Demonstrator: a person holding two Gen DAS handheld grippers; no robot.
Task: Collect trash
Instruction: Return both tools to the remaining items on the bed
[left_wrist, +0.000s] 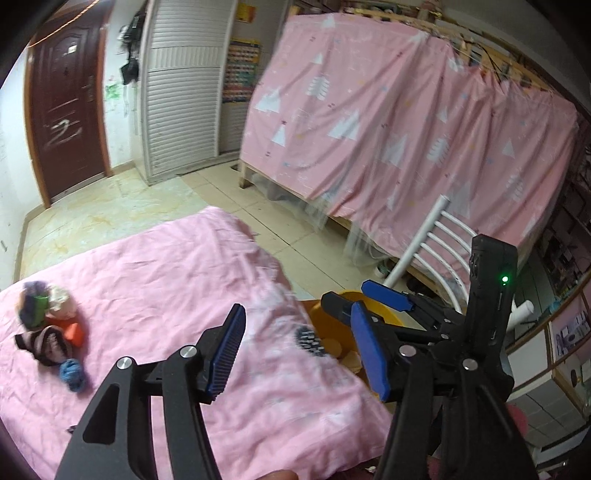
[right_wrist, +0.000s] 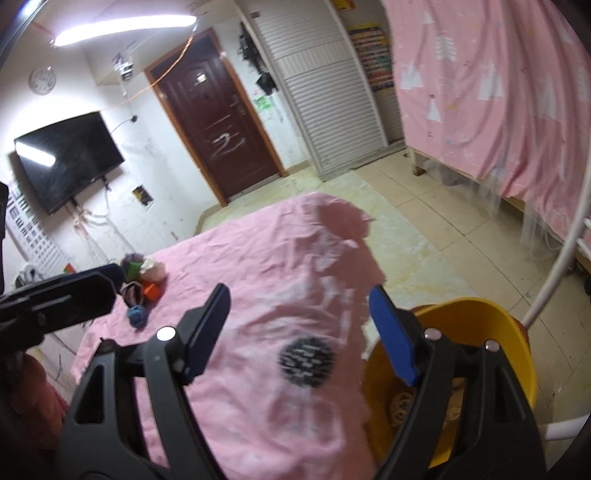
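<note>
A small heap of trash (left_wrist: 48, 325) lies at the far left of the pink-covered table (left_wrist: 166, 266): dark crumpled bits, an orange piece and a blue ball. My left gripper (left_wrist: 299, 354) hangs open over the table's near right part, nothing between its blue pads. A yellow bucket (right_wrist: 480, 321) stands off the table's right edge with tan round scraps (right_wrist: 400, 404) inside. My right gripper (right_wrist: 299, 336) is open and empty, one pad over the cloth, the other over the bucket's rim. The trash heap (right_wrist: 142, 284) sits well beyond it, at the left.
A dark round dotted patch (right_wrist: 306, 360) shows on the cloth near the bucket. A white metal frame (left_wrist: 436, 240) and a pink-curtained bunk (left_wrist: 406, 110) fill the right. Brown door (right_wrist: 218, 122), louvred wardrobe (right_wrist: 325, 96) and wall TV (right_wrist: 66, 158) stand behind, across tiled floor (right_wrist: 424, 221).
</note>
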